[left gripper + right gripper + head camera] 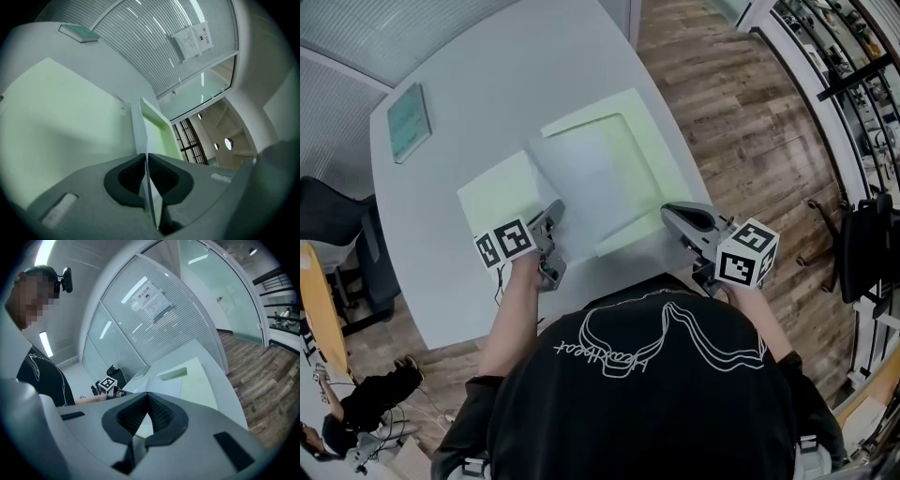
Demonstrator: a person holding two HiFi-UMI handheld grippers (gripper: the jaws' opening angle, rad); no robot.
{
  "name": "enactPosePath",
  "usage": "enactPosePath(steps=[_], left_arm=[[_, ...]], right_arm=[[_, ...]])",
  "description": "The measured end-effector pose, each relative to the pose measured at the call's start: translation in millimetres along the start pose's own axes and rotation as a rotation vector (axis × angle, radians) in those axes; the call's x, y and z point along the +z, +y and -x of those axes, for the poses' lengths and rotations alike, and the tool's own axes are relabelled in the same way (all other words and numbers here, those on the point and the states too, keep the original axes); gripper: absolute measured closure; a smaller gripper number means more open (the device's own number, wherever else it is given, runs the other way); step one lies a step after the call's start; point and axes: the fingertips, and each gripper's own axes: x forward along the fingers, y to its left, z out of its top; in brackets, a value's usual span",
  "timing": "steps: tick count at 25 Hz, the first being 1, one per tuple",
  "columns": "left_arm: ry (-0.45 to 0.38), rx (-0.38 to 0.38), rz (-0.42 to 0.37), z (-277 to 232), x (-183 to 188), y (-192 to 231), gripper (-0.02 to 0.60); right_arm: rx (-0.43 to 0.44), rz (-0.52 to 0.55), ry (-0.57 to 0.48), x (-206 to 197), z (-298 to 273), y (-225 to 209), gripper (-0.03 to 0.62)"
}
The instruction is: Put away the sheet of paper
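A pale green folder [623, 111] lies open on the white table [487, 84], its left flap [492, 197] spread flat. The white sheet of paper [595, 178] rests across it. My left gripper [555, 211] is shut on the sheet's near left corner. In the left gripper view the sheet [151, 199] runs edge-on between the closed jaws of the left gripper [145, 157], with the folder [56, 122] beyond. My right gripper [666, 212] sits at the sheet's near right corner. Its tips [147, 394] meet, and I see nothing between them. The sheet [164, 387] and folder [199, 380] lie ahead.
A teal notebook [408, 120] lies at the table's far left corner. A black chair [323, 216] stands to the left, another [862, 244] to the right on the wooden floor [741, 112]. A second person [356, 403] is low at the left.
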Motion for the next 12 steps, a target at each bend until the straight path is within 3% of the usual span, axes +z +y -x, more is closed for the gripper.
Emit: enactPosePath(steps=[12], left_arm=[[0.111,-0.018,-0.043,-42,-22,-14,0.571]], right_arm=[[-0.004,-0.026,-0.011,2,0,-16,0.588]])
